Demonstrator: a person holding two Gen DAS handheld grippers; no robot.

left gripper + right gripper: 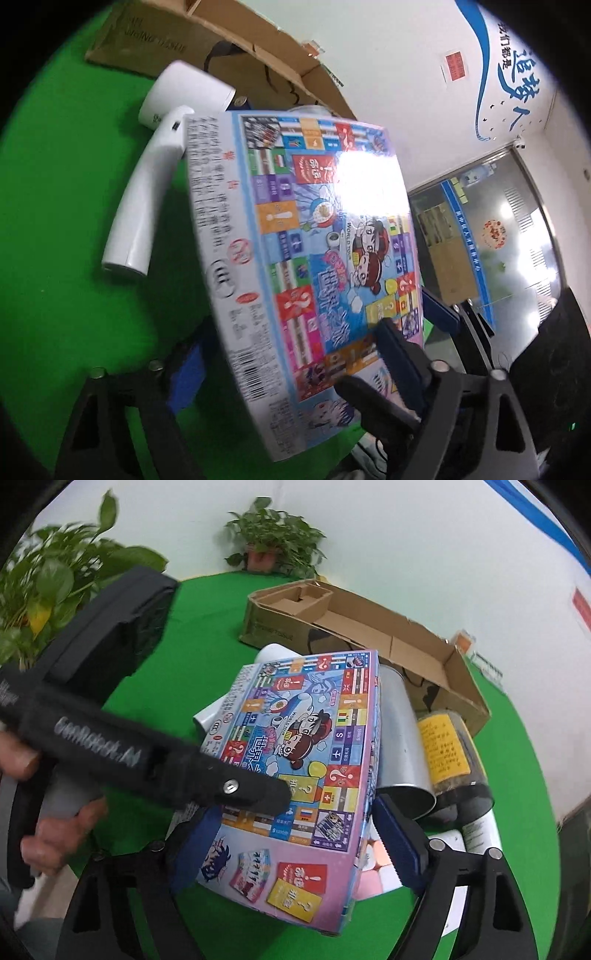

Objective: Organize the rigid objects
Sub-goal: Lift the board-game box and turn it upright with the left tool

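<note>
Straddling the board game box, the right claw stands wide, pads at its long sides; whether they press yet I cannot tell. The left claw brackets its corner, one pad lying on the lid. Light, stiff, glossy card, likely slippery: best gripped across its narrow sides. Colourful cartoon printing; it rests tilted on a hair dryer on the green bench.
</note>
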